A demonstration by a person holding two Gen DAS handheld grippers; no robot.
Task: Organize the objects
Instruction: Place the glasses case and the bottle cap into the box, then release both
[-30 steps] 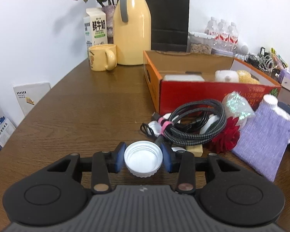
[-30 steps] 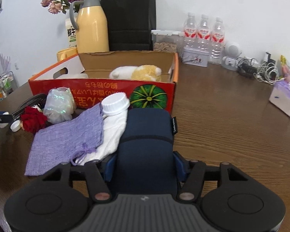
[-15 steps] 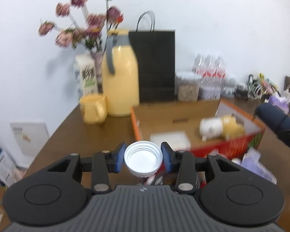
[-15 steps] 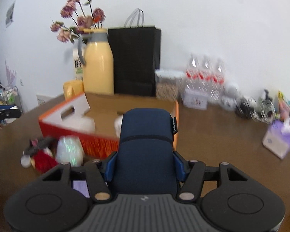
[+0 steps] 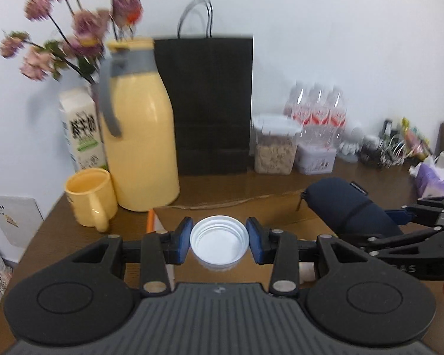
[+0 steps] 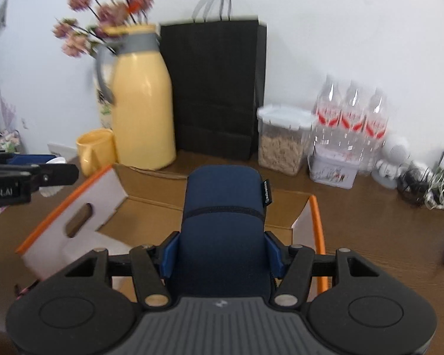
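Currently the left gripper (image 5: 219, 240) is clamped on a white bottle cap (image 5: 219, 242), open side facing the camera, blue pads (image 5: 184, 239) pressed on its rim either side. It hangs over the near-left part of the cardboard box (image 5: 245, 207), off the table. Right gripper (image 6: 220, 254) is closed around a navy zip pouch (image 6: 225, 224), which sticks forward past the fingertips and sits above the open box (image 6: 151, 207); from the left wrist view the same pouch (image 5: 349, 210) shows at right, held over the box's right side. Box interior is mostly hidden by the grippers; white flap with a hand slot (image 6: 80, 219) and orange edge (image 6: 318, 230) visible. Behind the box on the brown table (image 6: 384, 216): yellow thermos jug (image 5: 136, 130) with grey handle, yellow mug (image 5: 90, 198) just beside it, milk carton (image 5: 81, 130), blurred pink flowers (image 5: 74, 32), black paper bag (image 5: 210, 103), clear container of cereal (image 6: 282, 140), three water bottles (image 6: 352, 112), a small tin (image 6: 333, 168), tangled cables (image 6: 432, 186) at far right. Background is motion-blurred.
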